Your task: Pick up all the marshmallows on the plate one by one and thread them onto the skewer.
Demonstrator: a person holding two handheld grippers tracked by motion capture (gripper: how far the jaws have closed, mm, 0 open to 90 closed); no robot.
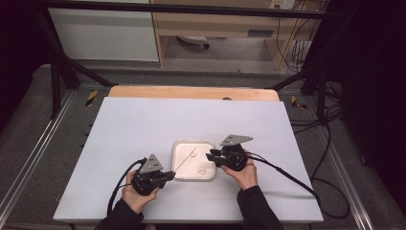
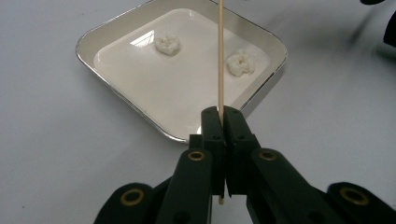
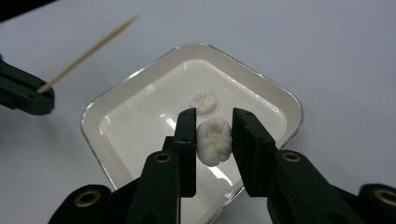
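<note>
A wide rectangular bench [image 1: 143, 129] with a matte white top and a bare wooden strip along its far edge carries one shallow square white dish [image 1: 181, 146] with rounded corners, near its front middle.

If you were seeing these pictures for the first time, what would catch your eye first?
A white tray sits mid-table between the two grippers. The left gripper is shut on a thin wooden skewer that points over the tray. The right gripper holds a white puffy piece above the tray, where another piece lies.
</note>
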